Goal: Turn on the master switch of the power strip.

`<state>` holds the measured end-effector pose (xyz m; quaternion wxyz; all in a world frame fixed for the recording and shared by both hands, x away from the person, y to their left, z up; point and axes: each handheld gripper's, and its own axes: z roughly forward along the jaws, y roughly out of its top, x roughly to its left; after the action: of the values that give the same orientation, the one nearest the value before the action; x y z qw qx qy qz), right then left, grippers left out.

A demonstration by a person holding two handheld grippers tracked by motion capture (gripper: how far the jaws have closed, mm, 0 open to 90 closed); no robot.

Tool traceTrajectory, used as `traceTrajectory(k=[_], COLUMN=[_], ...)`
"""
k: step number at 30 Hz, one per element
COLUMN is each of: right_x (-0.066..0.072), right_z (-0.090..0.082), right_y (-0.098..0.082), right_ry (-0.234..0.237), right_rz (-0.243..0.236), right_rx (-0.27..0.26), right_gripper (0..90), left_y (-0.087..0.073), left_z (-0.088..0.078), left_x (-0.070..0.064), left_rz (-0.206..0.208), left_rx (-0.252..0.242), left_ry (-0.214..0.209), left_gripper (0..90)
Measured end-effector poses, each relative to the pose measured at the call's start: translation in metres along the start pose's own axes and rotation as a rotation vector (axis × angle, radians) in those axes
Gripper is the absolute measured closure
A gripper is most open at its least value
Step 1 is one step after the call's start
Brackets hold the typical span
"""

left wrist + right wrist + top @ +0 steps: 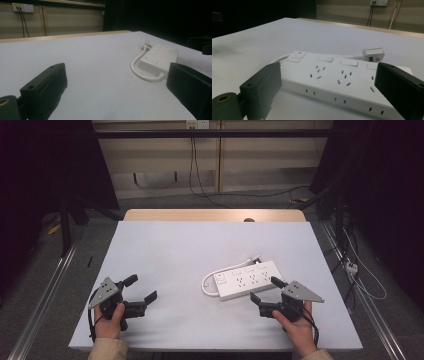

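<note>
Both jaws of the right hand-held gripper [265, 292] stand released, seemingly just short of the white plastic power strip [248, 279]; left hand-held gripper [140, 289] also released.

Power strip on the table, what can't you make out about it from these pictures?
- Power strip: in the right gripper view its right end is hidden behind the right gripper's black jaw.
- Its sockets: in the left gripper view too dim and slanted to tell.
- Its plug: in the high view too small to see the pins.
- Its switch: on or off cannot be told.
</note>
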<state>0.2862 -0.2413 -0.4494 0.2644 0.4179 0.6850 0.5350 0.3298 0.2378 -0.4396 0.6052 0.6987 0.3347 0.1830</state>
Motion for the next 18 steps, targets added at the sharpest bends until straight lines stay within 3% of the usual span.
traceTrajectory(k=[18], right_x=[0.000], right_z=[0.013], right_y=[0.008], right_ry=[0.001], right_rz=[0.006], right_rx=[-0.009], right_gripper=[7.2], left_y=[0.000], left_z=[0.001], left_x=[-0.001], left_rz=[0.001], left_rx=[0.000], left_ry=[-0.007], left_gripper=[2.8])
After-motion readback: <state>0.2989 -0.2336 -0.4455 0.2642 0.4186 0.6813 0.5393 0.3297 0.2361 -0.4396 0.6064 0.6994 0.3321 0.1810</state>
